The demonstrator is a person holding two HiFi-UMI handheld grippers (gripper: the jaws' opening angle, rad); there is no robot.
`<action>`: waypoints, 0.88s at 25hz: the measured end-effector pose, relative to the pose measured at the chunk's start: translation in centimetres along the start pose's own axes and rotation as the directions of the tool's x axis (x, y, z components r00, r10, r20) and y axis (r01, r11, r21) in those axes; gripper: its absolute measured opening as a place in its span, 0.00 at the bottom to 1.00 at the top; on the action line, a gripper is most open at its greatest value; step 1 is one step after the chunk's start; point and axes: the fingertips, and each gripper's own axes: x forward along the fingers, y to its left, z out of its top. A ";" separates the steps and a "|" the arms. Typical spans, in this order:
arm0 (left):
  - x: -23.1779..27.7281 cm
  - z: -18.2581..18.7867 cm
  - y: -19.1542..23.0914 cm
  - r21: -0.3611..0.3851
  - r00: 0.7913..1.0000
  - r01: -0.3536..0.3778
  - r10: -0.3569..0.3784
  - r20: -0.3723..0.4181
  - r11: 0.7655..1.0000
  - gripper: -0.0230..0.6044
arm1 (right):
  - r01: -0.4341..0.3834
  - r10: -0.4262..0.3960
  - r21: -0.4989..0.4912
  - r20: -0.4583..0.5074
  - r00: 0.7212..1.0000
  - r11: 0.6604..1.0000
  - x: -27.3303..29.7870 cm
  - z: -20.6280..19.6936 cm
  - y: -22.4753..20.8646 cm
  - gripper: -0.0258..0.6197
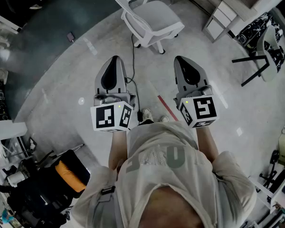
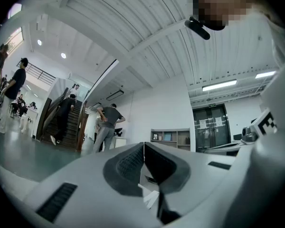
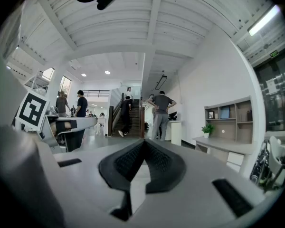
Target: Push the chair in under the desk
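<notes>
Your left gripper (image 1: pixel 115 63) and right gripper (image 1: pixel 184 63): both clenched, empty, mid-frame; chair (image 1: pixel 149 19) top center, desk (image 1: pixel 223 6) upper right.

This is a large open-plan office. It has a polished concrete floor (image 1: pixel 57 84), a white swivel chair (image 1: pixel 152 20) near a desk (image 1: pixel 221 15) with drawers, wall shelves (image 3: pixel 228 114), a far staircase (image 3: pixel 134 123), and people (image 3: pixel 161 113) standing under strip lights (image 2: pixel 219 85).

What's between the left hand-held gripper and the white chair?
In the head view, only grey floor and a thin black cable running from under the chair. The left hand-held gripper is short of it, jaws shut.
</notes>
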 end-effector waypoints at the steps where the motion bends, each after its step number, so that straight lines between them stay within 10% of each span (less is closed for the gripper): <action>1: 0.2 -0.1 0.1 -0.001 1.000 0.002 -0.002 -0.002 1.000 0.06 | -0.001 0.001 -0.002 0.000 1.000 1.000 0.3 0.0 0.1 0.07; 12: 2.5 -0.8 5.2 -0.018 1.000 0.006 -0.006 -0.009 1.000 0.06 | 0.006 -0.006 -0.006 0.062 0.998 1.000 4.5 0.6 1.4 0.07; 22: 6.5 -3.5 8.4 -0.021 0.999 0.010 -0.011 -0.051 1.000 0.06 | -0.133 0.112 0.296 0.089 0.990 0.946 8.1 -1.2 0.7 0.07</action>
